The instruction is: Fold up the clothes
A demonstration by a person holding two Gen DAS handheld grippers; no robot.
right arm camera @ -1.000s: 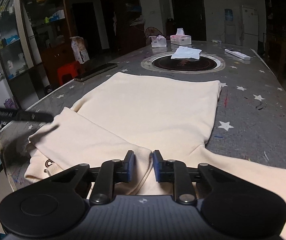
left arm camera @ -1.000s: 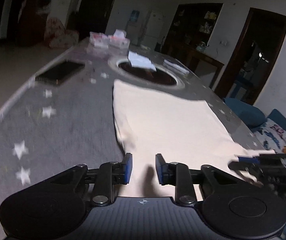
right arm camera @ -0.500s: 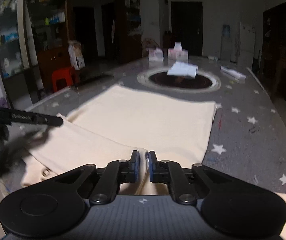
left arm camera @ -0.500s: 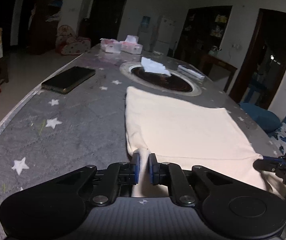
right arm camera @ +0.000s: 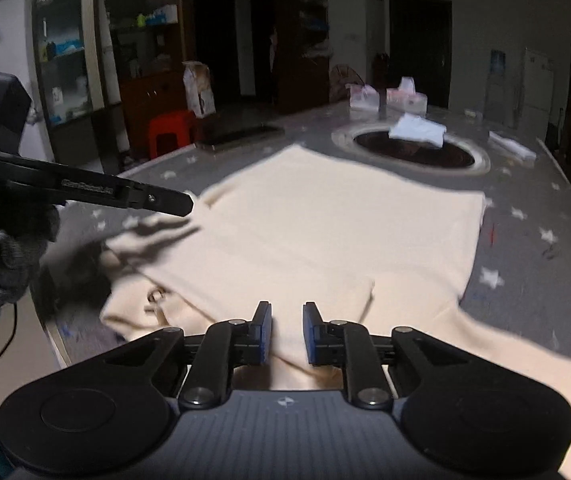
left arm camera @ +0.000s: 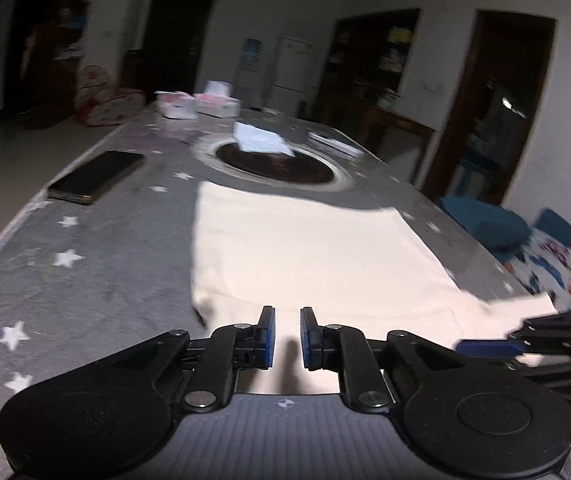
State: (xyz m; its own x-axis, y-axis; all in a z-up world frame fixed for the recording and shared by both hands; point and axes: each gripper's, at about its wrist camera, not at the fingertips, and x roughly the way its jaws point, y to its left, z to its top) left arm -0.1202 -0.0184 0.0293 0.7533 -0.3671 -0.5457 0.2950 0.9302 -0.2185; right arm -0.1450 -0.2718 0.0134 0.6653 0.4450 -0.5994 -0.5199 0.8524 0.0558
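Left tongs (left arm camera: pixel 284 338) and right tongs (right arm camera: pixel 286 332), both parted and gripping nothing, hover over the near edge of the cream garment (right arm camera: pixel 325 240), spread on the starred table (left arm camera: pixel 85 272). Motion blur obscures detail; seemingly, pinch matching corners evenly before folding.

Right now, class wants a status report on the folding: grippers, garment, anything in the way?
Left gripper open, over the cream garment. Right gripper open, cloth bunched between its fingers. Garment flat on table, sleeves folded in. Phone lies clear of it.
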